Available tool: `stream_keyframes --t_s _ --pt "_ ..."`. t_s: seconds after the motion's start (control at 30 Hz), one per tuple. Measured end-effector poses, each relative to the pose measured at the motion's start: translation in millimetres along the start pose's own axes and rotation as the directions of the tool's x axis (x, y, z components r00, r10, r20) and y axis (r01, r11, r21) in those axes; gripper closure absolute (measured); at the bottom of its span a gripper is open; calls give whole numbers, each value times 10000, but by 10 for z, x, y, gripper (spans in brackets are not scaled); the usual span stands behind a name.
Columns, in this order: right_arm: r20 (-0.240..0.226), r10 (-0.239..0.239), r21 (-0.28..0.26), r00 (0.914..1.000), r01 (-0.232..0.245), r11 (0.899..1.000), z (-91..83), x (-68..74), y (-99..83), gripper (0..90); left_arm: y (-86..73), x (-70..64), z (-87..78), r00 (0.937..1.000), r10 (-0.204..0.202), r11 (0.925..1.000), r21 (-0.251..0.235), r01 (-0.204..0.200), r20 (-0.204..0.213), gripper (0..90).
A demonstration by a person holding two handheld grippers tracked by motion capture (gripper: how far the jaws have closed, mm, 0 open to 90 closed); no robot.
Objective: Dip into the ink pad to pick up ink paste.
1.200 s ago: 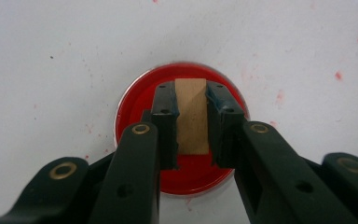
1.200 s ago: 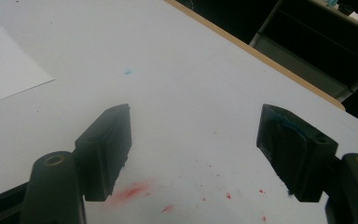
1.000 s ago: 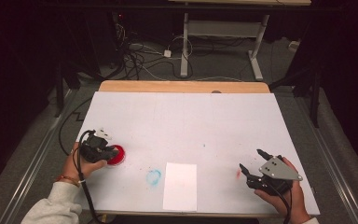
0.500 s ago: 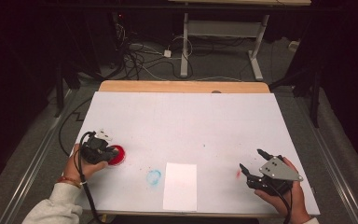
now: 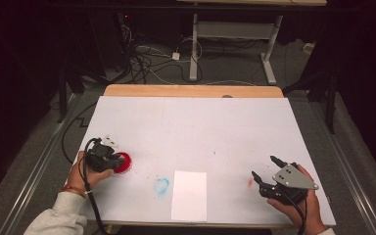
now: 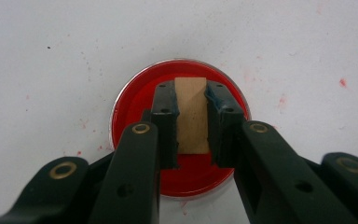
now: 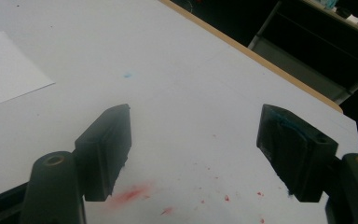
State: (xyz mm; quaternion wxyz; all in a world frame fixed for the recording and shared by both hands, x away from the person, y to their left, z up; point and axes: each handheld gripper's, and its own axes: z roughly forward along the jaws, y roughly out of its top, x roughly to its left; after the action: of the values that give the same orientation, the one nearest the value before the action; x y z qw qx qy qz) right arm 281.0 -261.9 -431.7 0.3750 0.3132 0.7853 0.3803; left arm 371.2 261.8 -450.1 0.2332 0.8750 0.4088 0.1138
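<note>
Left gripper [image 6: 192,122]: jaws pinched on a small wooden block [image 6: 191,114], held directly over a round red ink pad [image 6: 135,107]; seen at the table's left in the high view [image 5: 103,157].
Wooden block: upright between the jaws, probably a stamp; whether its lower face touches the red surface cannot be told.
Red ink pad: shallow round dish with a metal rim, resting on the white table cover [image 5: 191,127] near its left edge.
Right gripper [image 7: 193,149]: jaws spread wide, nothing between them; held low over the cover at the near right corner [image 5: 269,174].
White paper sheet [image 5: 190,195]: lies flat at the near edge, between the two grippers, well apart from the pad.
Stains: red smear [image 7: 130,193] below the right gripper; blue smudge [image 5: 161,185] just left of the sheet.
Step in hand: judged to be inking the block on the pad.
Next move: likely lift the block straight up, carry it rightward to the sheet, and press it down squarely; the free gripper could steady the paper.
</note>
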Motion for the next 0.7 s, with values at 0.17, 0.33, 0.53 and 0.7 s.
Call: stream_keyframes --t_s 0.17,0.33,0.53,0.7 --pt "-28 -31 22 10000 31 10000 5 -1 -1 267 -7 -4 -1 10000 18 10000 -7 -18 -27 736" --pt "-2 -28 53 10000 28 10000 -4 -8 -9 267 -36 24 -2 9997 -167 9997 -182 170 171 736" --pt "21 -2 49 10000 2 10000 -10 -9 -16 267 -33 13 -2 9999 -88 9998 -181 89 73 736" --pt "31 -41 66 10000 41 10000 -11 -8 -16 268 -31 -18 -11 9999 62 9997 -229 -65 -159 735"
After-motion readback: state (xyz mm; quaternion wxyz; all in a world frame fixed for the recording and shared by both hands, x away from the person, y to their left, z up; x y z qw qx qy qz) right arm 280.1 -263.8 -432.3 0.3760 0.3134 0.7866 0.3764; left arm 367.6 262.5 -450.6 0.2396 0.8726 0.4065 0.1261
